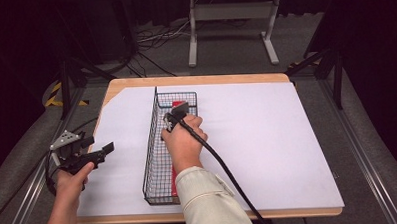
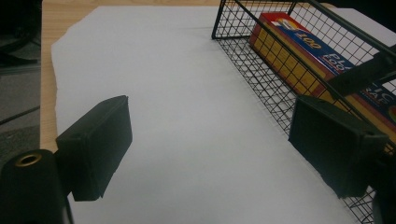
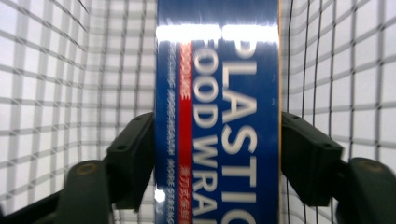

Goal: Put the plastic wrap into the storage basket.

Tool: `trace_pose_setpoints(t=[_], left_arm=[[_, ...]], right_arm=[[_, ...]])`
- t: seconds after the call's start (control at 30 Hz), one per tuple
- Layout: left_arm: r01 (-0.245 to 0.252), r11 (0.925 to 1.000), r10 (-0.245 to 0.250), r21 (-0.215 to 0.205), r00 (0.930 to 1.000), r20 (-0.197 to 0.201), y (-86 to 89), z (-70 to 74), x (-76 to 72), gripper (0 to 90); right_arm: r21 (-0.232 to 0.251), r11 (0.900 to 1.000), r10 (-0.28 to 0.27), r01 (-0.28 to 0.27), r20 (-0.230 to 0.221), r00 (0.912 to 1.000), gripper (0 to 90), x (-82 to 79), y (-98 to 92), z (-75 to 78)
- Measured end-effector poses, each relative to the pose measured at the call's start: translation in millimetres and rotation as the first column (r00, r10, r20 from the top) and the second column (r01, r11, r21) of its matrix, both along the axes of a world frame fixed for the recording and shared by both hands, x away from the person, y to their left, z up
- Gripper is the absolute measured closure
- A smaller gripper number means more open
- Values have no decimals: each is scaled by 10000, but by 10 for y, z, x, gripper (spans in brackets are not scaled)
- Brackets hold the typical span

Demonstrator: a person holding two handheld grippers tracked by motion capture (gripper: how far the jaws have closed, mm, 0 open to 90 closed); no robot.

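White paper (image 1: 258,150) covers the wooden tabletop (image 1: 195,80), and behind it the floor is dark with some cables and a pale metal frame (image 1: 231,28). On the paper stands a long black wire basket (image 1: 151,143), and inside it lies a blue and red box of plastic food wrap (image 3: 219,116), along the length of the basket. The right gripper (image 1: 171,122) is lowered into the basket from above, held by the person's right hand (image 1: 184,142). In the right gripper view, the box passes straight between the two black fingers (image 3: 133,158); one finger is at each long side of the box, at the edge or just beside it. I cannot tell if the pads press on the box or only stand next to it, so the grasp is not certain. Past the fingertips the box continues toward the far end wall of the basket, with the wire walls on both sides of the fingers. The left gripper (image 1: 95,153) is held by the left hand (image 1: 71,179) over the paper, well apart from the basket in the high view. In the left gripper view its fingers (image 2: 95,147) stand wide and released, with only bare paper between them; the basket with the box is beyond the finger on the right of that view.
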State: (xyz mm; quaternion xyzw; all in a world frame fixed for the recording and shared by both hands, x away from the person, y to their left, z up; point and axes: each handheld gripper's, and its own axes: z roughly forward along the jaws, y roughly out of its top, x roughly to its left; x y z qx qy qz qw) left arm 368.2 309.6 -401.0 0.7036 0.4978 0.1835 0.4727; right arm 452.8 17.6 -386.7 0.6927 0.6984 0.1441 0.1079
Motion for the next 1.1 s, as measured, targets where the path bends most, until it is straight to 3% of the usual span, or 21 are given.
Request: trace_pose_setpoints(t=[0.27,0.43,0.53,0.6,0.7,0.87,1.1], left_arm=[[38,10000,-38,-14,10000,-13,-22,1,2,139],[35,10000,-35,27,10000,-27,-26,-1,4,139],[24,9999,-23,150,10000,-23,-39,-3,-3,138],[-11,9983,7,583,10000,77,-54,-7,-11,137],[-6,9979,3,652,10000,59,-55,-11,-8,137],[56,9978,-56,660,10000,1,-53,-16,1,136],[167,9976,-161,671,9998,-98,-60,-27,9,136]], right_arm=[[246,9997,-67,58,371,9993,306,-18,-82,184],[476,9984,284,-319,724,9970,300,-43,-109,295],[623,9962,544,-615,1100,9924,298,-71,-144,379],[688,9950,626,-723,1334,9891,298,-83,-175,426],[779,9937,685,-806,1475,9867,298,-88,-208,477],[927,9884,1000,-1199,1957,9756,290,-86,-304,604],[1030,9775,1572,-1843,2276,9610,266,-97,-440,692]])
